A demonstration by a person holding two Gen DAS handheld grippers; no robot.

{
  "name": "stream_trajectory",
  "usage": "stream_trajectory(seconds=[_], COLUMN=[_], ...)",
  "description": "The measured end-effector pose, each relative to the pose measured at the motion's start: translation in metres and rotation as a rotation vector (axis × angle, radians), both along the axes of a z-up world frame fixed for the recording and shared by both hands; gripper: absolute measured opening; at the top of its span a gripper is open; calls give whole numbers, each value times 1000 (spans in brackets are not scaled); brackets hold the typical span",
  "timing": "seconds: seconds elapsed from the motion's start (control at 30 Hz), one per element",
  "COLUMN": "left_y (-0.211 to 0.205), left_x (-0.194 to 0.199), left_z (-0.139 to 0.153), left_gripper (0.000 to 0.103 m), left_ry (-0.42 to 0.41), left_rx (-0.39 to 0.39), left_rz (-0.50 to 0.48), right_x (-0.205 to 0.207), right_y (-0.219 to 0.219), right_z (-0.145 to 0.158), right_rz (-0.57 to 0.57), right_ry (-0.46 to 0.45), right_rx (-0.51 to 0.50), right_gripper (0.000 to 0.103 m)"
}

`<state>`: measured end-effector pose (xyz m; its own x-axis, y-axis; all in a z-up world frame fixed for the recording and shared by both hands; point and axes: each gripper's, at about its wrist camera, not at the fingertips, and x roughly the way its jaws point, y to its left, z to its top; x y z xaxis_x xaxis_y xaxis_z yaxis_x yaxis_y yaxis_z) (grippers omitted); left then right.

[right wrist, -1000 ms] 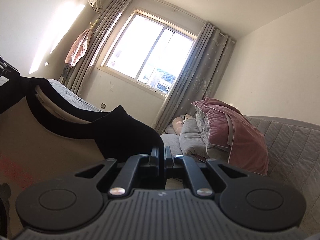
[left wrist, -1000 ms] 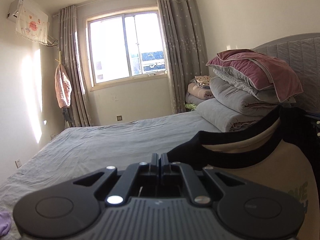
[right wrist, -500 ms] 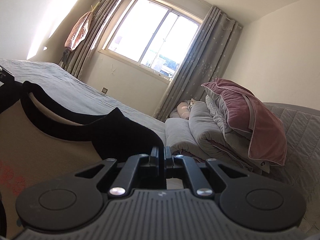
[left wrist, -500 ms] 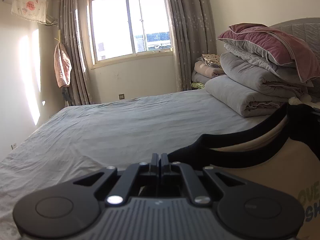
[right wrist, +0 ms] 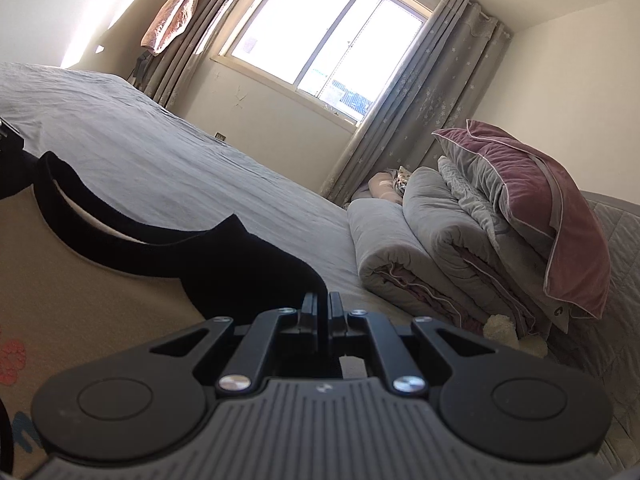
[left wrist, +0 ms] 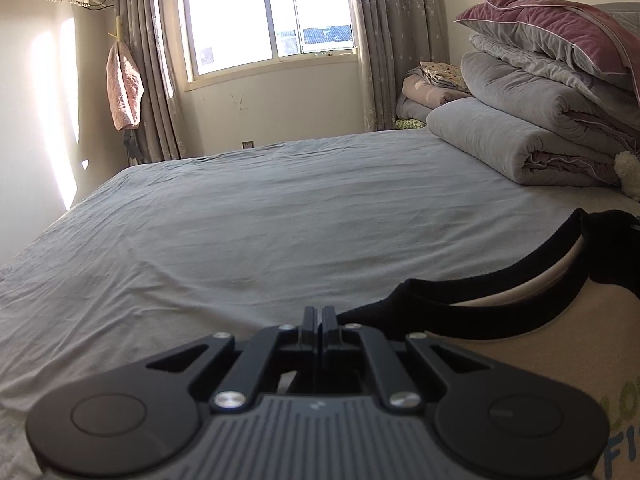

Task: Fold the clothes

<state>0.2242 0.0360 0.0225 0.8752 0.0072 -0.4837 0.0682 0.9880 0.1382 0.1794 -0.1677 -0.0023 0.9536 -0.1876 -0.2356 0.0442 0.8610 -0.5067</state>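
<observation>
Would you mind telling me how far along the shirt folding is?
Early. Both the left gripper and right gripper are shut on the shoulders of the tan shirt, stretched above the bed. No fold shows yet; laying flat and folding remain.

Tan shirt (left wrist: 520, 360) with black collar (left wrist: 460, 312), grey bedsheet (left wrist: 280, 220), maroon pillow (right wrist: 540, 200)

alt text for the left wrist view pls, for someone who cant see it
The left gripper, jaws shut, pinches the black shoulder edge of a beige shirt with a black collar, held over a grey bed sheet. Folded grey quilts topped by a pink pillow are stacked at right, below a curtained window.
</observation>
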Motion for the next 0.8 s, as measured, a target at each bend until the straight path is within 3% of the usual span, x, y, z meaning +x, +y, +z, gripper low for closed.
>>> stream_trajectory(seconds=[0.1,0.27,0.6,0.77,0.8], left_y=[3,18,22,15,14], left_x=[9,22,29,28,27], left_z=[-14,-32,-44,-39,-38], left_gripper=[0,0,2,16,27], left_ry=[10,80,166,201,209], left_rx=[26,-29,-74,-28,-30], left_rz=[41,59,69,48,46], right_x=[10,24,51,46,44], right_y=[-2,-6,-1,1,0], right_z=[-14,-35,-56,-49,-46], right_rz=[-19,-37,-54,-72,-82], right_ry=[31,133,352,372,370], right_rx=[-6,42,14,17,35], right_gripper=[5,5,7,22,33])
